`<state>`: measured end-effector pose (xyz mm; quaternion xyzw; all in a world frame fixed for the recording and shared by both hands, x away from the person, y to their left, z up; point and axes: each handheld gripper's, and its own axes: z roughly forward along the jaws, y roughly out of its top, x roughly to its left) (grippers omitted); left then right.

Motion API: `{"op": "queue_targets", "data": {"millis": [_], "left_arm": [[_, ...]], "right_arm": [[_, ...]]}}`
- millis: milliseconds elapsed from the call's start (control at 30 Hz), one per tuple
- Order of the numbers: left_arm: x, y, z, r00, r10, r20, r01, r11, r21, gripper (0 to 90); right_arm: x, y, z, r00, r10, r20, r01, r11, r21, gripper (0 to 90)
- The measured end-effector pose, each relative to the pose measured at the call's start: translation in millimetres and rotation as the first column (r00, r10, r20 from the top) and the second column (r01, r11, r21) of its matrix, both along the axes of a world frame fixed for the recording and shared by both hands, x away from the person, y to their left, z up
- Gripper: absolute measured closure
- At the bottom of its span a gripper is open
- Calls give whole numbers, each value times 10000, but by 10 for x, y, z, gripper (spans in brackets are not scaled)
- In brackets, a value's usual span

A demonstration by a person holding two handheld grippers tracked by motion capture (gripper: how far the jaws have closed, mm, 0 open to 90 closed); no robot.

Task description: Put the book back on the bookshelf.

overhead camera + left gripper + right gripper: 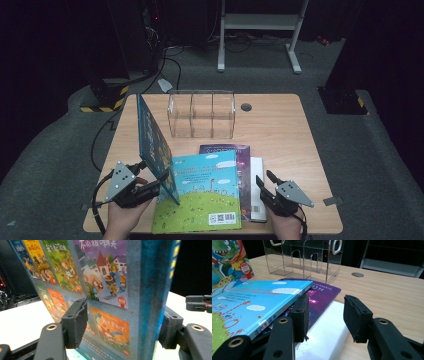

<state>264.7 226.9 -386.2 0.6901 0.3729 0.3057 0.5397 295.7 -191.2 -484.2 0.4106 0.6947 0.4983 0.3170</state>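
A picture book (152,140) stands upright on its lower edge at the table's left, tilted, resting on a flat blue-and-green book (205,190). My left gripper (155,172) reaches in from the left at its near end. In the left gripper view the upright book (105,277) fills the gap of the left gripper (122,322), one pad on its cover and one on its spine side. My right gripper (265,177) is open at the front right. In the right gripper view the right gripper (325,312) straddles a white book (327,332) without touching it, beside the flat book (254,305).
A purple book (242,160) lies under the flat one, with the white book (257,190) at its right. A clear acrylic divider rack (202,114) stands at the back of the wooden table (280,140), near a round cable hole (246,107). The table's right half is bare wood.
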Motion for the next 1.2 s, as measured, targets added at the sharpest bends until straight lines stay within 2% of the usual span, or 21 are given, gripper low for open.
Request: {"op": "queue_targets", "data": {"millis": [167, 500, 733, 867, 933, 1000, 1033, 1067, 1100, 1133, 1200], "left_arm": [[-3, 42, 7, 10000, 66, 5, -66, 9999, -126, 422], [-21, 82, 14, 9993, 379, 61, -379, 9992, -123, 464], [-46, 119, 30, 9986, 419, 330, -412, 9989, -212, 545], [-62, 146, 39, 9966, 702, 442, -691, 9973, -249, 597], [-71, 154, 37, 9927, 1075, 544, -1067, 9942, -161, 658], [-89, 166, 42, 9809, 1786, 767, -1797, 9837, 78, 756], [-92, 190, 46, 9774, 1957, 804, -1970, 9804, 86, 792], [-75, 227, 54, 9852, 1628, 541, -1627, 9867, -61, 790], [-72, 234, 58, 9855, 1615, 520, -1615, 9869, -32, 786], [-80, 222, 60, 9810, 1832, 646, -1843, 9828, 128, 794], [-95, 197, 50, 9667, 2362, 979, -2412, 9696, 421, 820]], "right_arm": [[-2, -4, 5, 10000, 10, 21, -10, 10000, 33, 557], [-5, 3, 2, 10000, 40, 39, -40, 10000, 43, 556], [-5, 5, 1, 10000, 51, 40, -51, 10000, 44, 557], [-7, 5, 3, 10000, 39, 41, -39, 10000, 32, 557], [-7, 5, 3, 10000, 42, 38, -42, 10000, 32, 557], [-8, 7, 2, 10000, 45, 33, -45, 10000, 34, 557], [-8, 8, 2, 10000, 47, 30, -47, 10000, 30, 557], [-9, 12, 2, 10000, 36, 28, -36, 10000, 56, 557], [-8, 12, 2, 10000, 43, 35, -43, 10000, 46, 557], [-7, 12, 2, 10000, 48, 46, -48, 10000, 59, 557], [-7, 9, 1, 10000, 42, 34, -42, 10000, 27, 558]]}}
